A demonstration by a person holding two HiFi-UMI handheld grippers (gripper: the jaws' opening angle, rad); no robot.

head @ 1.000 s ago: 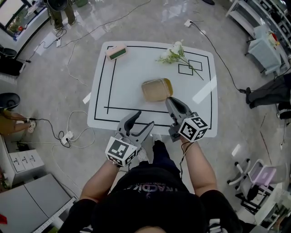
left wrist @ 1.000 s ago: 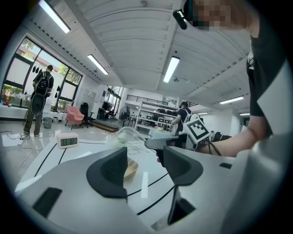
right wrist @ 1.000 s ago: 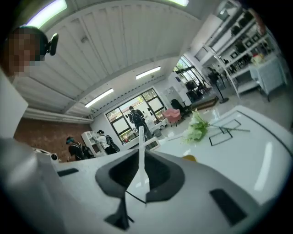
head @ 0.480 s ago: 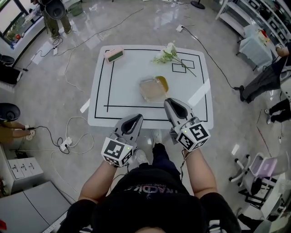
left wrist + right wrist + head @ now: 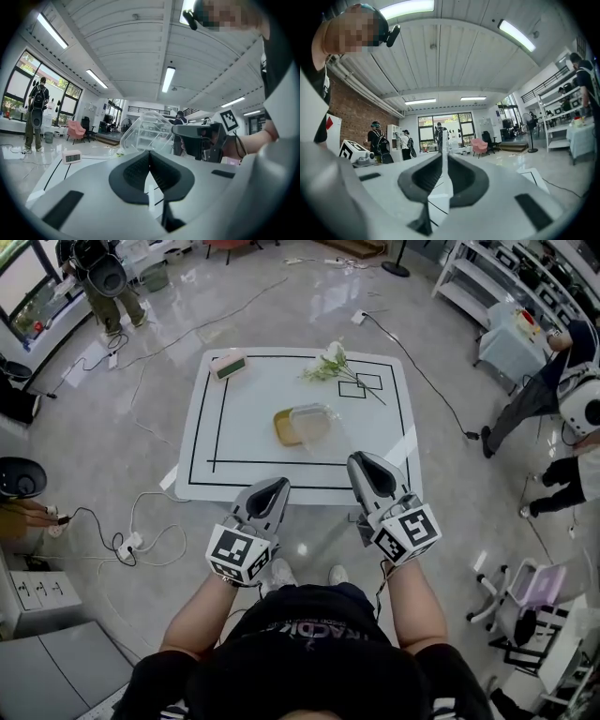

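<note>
Clenched on nothing, the left tongs (image 5: 271, 487) and right tongs (image 5: 362, 466) hung off the near edge of the white black-lined table (image 5: 251, 439), the clear plastic box (image 5: 313, 421) at its middle untouched.

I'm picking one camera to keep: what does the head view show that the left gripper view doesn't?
Only the head view: the whole table outline, and the left tool from above with its marker cube. Only the left gripper view: ceiling lights, and that tool's jaws meeting with nothing between them. Both: the clear container, the clock and the right tool.
</note>
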